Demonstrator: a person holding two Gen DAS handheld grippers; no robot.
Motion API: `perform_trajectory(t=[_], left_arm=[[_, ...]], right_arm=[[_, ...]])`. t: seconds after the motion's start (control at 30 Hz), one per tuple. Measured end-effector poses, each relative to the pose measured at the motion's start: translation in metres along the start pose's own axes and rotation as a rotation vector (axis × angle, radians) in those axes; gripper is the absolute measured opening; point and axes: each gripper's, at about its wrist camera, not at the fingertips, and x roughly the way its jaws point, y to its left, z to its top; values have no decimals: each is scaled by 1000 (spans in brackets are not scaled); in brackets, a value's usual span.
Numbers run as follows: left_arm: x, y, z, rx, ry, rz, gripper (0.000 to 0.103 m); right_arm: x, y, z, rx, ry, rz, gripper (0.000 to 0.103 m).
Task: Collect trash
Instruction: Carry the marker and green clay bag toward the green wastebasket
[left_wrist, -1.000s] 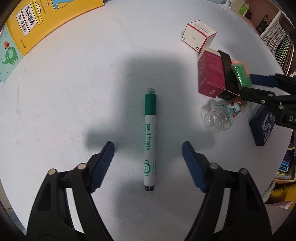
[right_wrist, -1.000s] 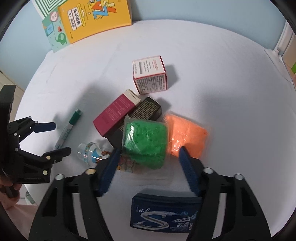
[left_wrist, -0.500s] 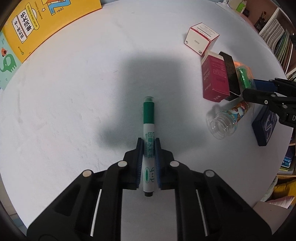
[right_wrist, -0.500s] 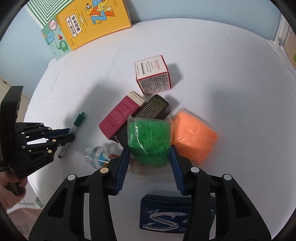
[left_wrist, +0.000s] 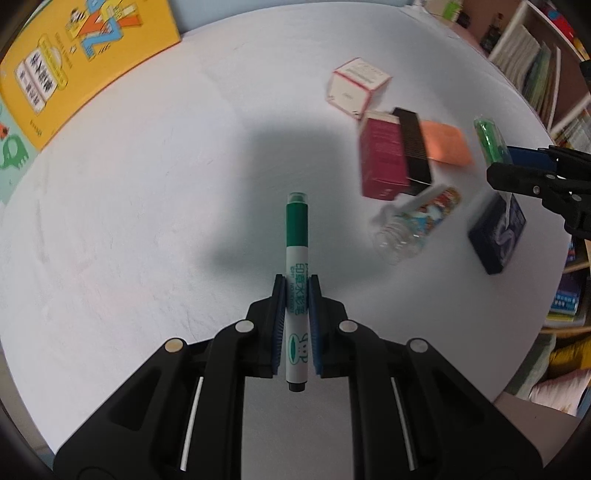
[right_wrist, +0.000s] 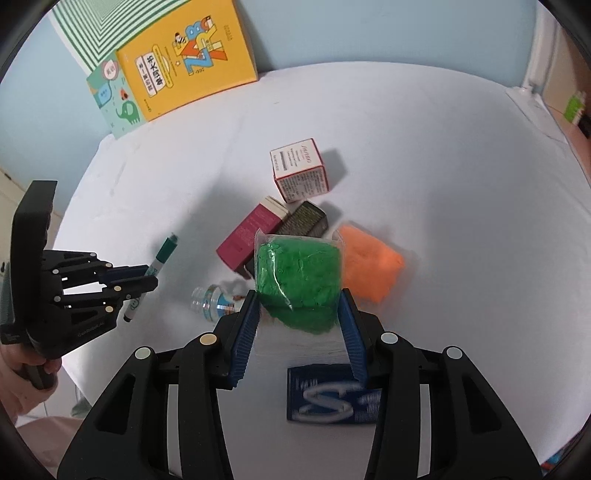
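Note:
My left gripper (left_wrist: 296, 291) is shut on a green and white marker (left_wrist: 296, 243) and holds it above the white table (left_wrist: 129, 184). It shows at the left of the right wrist view (right_wrist: 147, 277) with the marker (right_wrist: 164, 254). My right gripper (right_wrist: 297, 306) is shut on a green sponge in a clear bag (right_wrist: 299, 277), lifted off the table. The green bag (left_wrist: 489, 138) also shows at the right of the left wrist view.
On the table lie an orange sponge (right_wrist: 369, 266), a crimson box (right_wrist: 251, 236), a black box (right_wrist: 306, 219), a white and red box (right_wrist: 299, 173), an empty plastic bottle (right_wrist: 210, 299) and a dark blue gum pack (right_wrist: 332, 398). Books (right_wrist: 188, 55) stand at the back.
My left gripper closed on the marker and lifted it. My right gripper closed on the green sponge bag and raised it off the pile.

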Motion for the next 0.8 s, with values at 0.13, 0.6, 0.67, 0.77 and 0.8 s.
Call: perform_trajectory(t=[0.13,0.6,0.67,0.77,0.8], left_arm=[[-10,-17,7,87,-16,-6,11],[-23,-101,5,530,-37,-127,11],[-24,-119,1,588,-37,-147,11],[-28,-149,-8,673,-37,-180,11],[-29,-160,-12,705,-39,-189,11]], right_arm=[[-21,-2,-17,41,-24,-33,45],[-92,-18,-127,426,-135,-245,45],[-104,-18,-149,479,-146,-270,45],[-117,-19,-177,544,-155,-305,45],[-122,-20,-189,573,-159,-318,45]])
